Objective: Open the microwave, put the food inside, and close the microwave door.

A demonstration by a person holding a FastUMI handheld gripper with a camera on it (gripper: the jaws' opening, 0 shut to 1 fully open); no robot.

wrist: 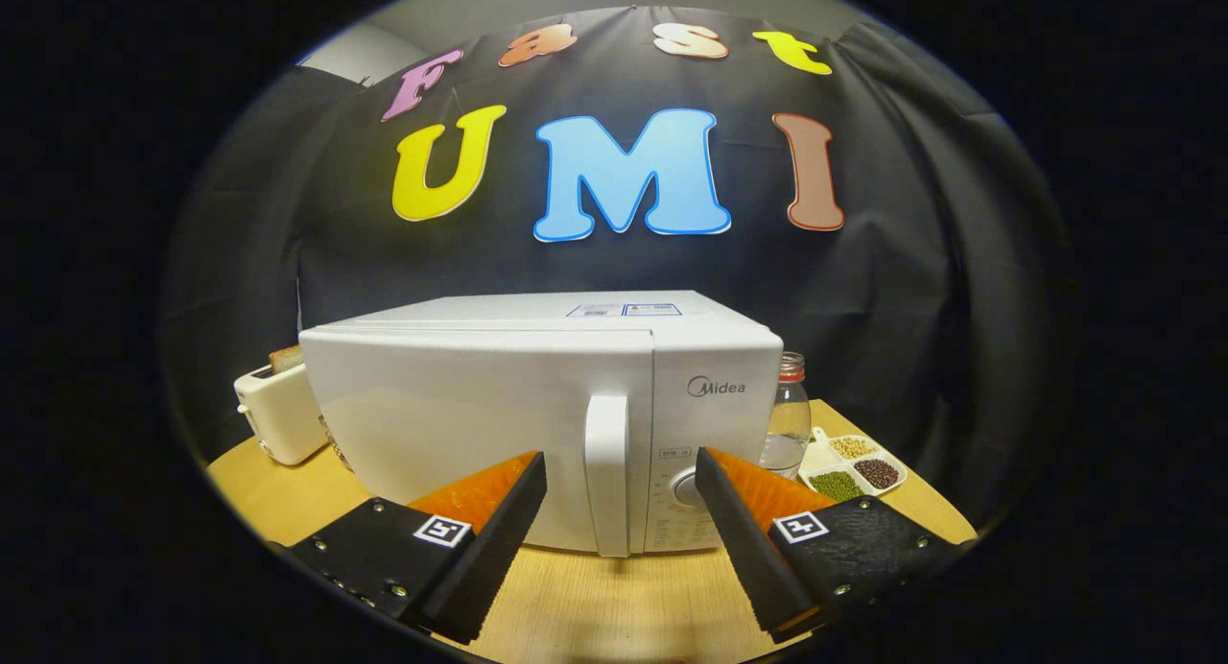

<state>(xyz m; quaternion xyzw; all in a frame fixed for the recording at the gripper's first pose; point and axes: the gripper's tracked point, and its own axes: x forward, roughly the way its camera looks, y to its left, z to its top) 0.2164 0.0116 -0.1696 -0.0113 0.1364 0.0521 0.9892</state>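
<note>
1. None of the three steps can be judged done: the microwave (537, 424) is seen with its door shut, and no food can be made out.
2. The gripper (621, 482) is held spread wide with nothing between its fingers; the door handle (606, 472) stands just ahead, between the tips.
3. A round wooden table (595, 597) carries everything: a toaster (278, 410) beyond the left finger, a glass jar (789, 415) and a dish of beans (852, 464) beyond the right.
</note>
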